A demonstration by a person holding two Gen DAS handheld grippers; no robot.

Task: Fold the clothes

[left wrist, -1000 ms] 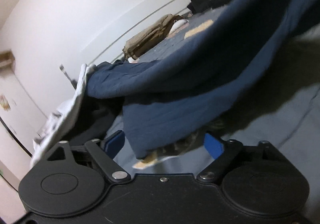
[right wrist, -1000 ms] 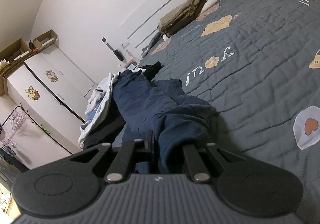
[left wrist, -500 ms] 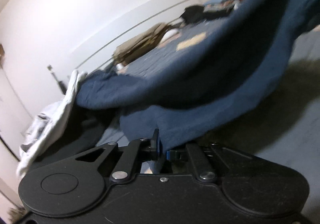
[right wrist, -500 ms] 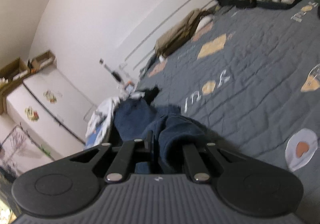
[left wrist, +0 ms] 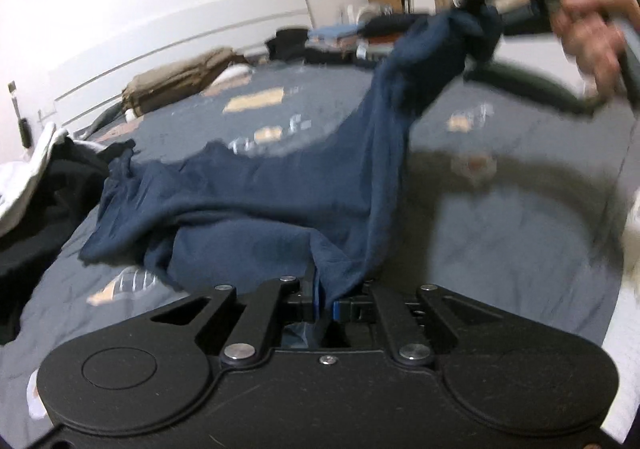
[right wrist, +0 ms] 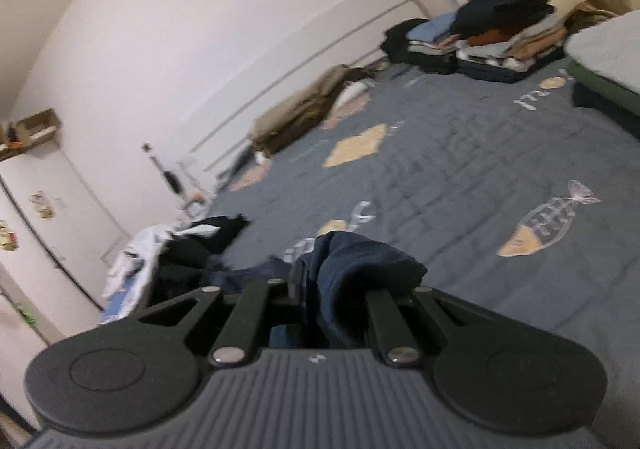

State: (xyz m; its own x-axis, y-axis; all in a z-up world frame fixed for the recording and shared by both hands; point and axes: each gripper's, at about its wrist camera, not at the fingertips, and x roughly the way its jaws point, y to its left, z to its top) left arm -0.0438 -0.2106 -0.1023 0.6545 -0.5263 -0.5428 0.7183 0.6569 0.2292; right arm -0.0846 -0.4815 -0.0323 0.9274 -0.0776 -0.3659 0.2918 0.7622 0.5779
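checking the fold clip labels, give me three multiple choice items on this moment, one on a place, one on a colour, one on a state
1. Where does the stack of folded clothes lie?
A. at the far end of the bed by the wall
B. on the floor
C. on top of the white cabinet

2. What colour is the garment that both grippers hold?
A. red
B. navy blue
C. white

3. How does the left gripper stand?
A. wide open and empty
B. shut on the garment
C. shut on nothing

Key: 1 A, the stack sits on the grey bedcover near the wall; 2 B, the cloth is dark blue; 3 B, its pads pinch the cloth, as the right gripper does.
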